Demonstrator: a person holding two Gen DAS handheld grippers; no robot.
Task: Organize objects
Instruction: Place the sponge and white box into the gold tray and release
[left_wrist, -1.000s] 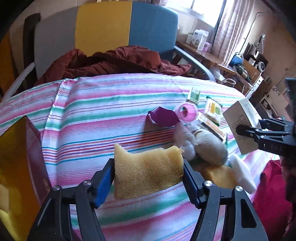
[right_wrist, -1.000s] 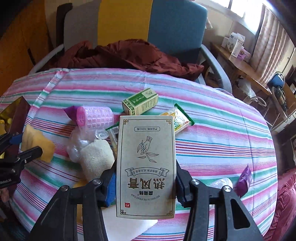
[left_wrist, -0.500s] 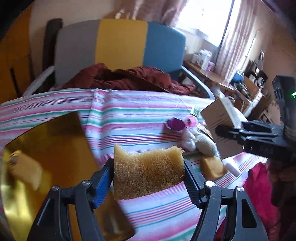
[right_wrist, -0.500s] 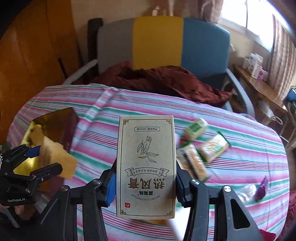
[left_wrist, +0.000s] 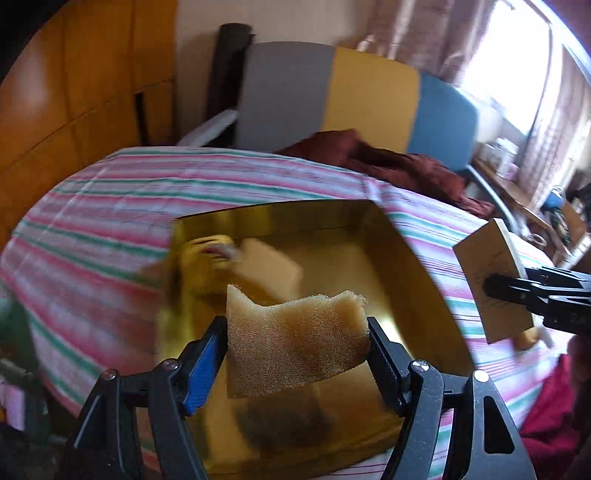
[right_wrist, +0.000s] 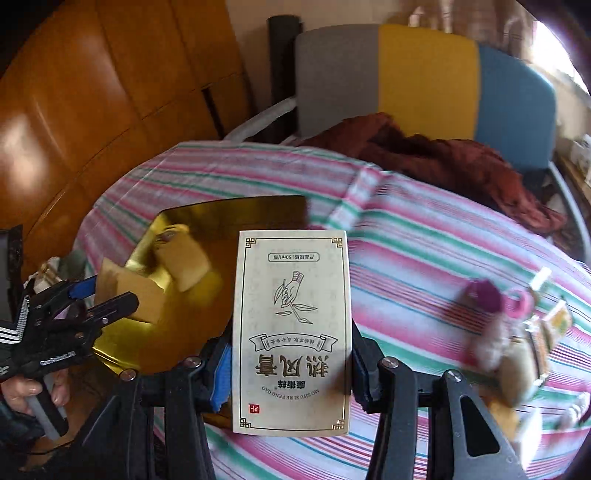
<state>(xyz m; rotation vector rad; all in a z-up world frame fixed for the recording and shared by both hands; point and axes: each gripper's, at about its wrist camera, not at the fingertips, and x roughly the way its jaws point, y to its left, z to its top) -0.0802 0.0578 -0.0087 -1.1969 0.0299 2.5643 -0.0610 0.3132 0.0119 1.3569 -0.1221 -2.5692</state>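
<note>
Left wrist view: sponge (left_wrist: 295, 339) held over the gold box (left_wrist: 413, 266), ready to drop.
The left gripper (left_wrist: 295, 347) fingers have just been easing apart, yet both pads touch the sponge, so it hangs above the box on the striped counter (left_wrist: 110, 206). The right gripper (right_wrist: 291, 354) fingers clamp the cream carton (right_wrist: 291, 332) upright beside the box, probably next to go in.

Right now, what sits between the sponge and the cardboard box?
Only the open gold tray; the right view shows it between sponge and box.
</note>
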